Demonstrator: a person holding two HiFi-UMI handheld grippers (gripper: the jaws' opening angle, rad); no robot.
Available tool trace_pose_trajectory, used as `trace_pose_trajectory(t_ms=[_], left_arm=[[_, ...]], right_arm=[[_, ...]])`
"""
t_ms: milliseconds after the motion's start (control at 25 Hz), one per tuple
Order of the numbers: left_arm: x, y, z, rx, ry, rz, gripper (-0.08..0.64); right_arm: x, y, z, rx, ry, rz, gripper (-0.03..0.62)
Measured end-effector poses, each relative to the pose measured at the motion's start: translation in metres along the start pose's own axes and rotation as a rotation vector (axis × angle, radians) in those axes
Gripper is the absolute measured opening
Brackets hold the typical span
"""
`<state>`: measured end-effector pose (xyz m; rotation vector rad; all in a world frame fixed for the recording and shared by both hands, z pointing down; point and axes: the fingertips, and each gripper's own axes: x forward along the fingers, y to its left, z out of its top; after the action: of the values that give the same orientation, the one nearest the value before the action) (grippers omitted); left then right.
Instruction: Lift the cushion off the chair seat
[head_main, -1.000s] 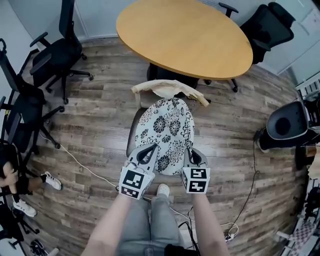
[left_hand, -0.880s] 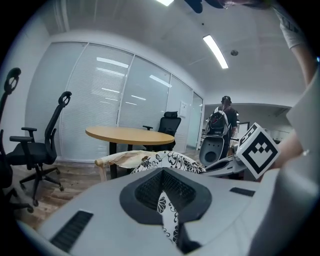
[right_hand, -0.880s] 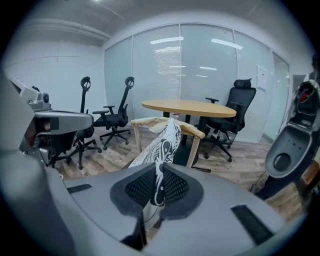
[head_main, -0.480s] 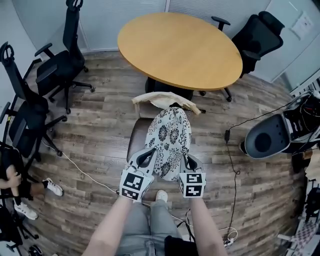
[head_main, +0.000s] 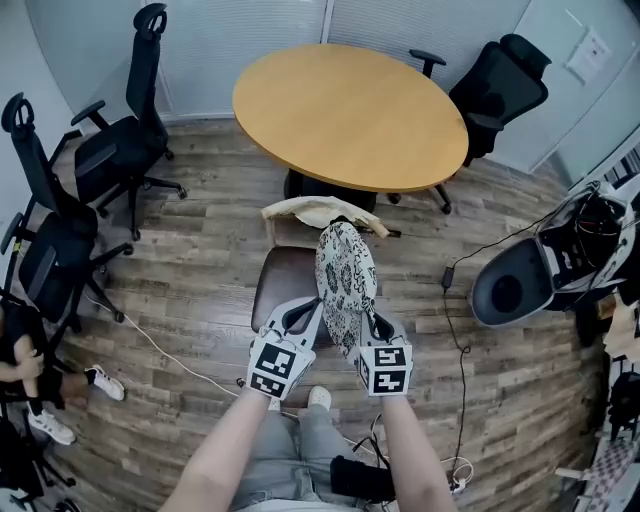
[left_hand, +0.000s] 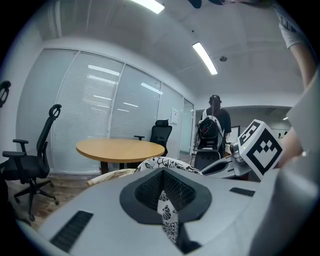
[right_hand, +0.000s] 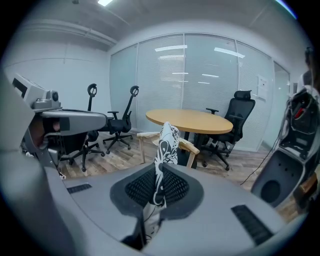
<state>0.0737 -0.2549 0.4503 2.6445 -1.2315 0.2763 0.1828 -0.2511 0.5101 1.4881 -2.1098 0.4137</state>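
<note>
**Grip.** Both tongs are closed on the cushion. The left tongs (left_hand: 163, 197) pinch patterned fabric between the pads. The right tongs (right_hand: 155, 192) are shut on the hem, and the cushion (right_hand: 166, 142) rises edge-on out of them. You hold the near edge at two points, one on each side. This shares the load and lets you control how the soft cushion turns.

**Position.** In the head view the cushion shows narrow, turned steeply toward its edge, over the right part of the brown seat (head_main: 283, 285). Its far end lies close to the pale wooden backrest (head_main: 325, 210). Contact there or with the seat cannot be confirmed. Treat the lift as under way, not proven complete.

**Clearances.**
- **Ahead:** the backrest and the round table (head_main: 350, 100) close the path, so do not push the cushion forward.
- **Left:** the floor beside the seat is open as far as the office chairs (head_main: 100, 165).
- **Right:** a cable (head_main: 462, 285) crosses the floor toward a grey container (head_main: 512, 285).
- **Upward and toward your body:** nothing obstructs, so this is probably the safest line.
</note>
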Motion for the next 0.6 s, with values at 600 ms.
trace_pose_trajectory(t_ms=[600], left_arm=[[-0.020,-0.019,0.078,0.079,-0.092,-0.044,-0.008]], right_arm=[[-0.049,0.002,0.052,0.085,-0.029,-0.029,0.035]])
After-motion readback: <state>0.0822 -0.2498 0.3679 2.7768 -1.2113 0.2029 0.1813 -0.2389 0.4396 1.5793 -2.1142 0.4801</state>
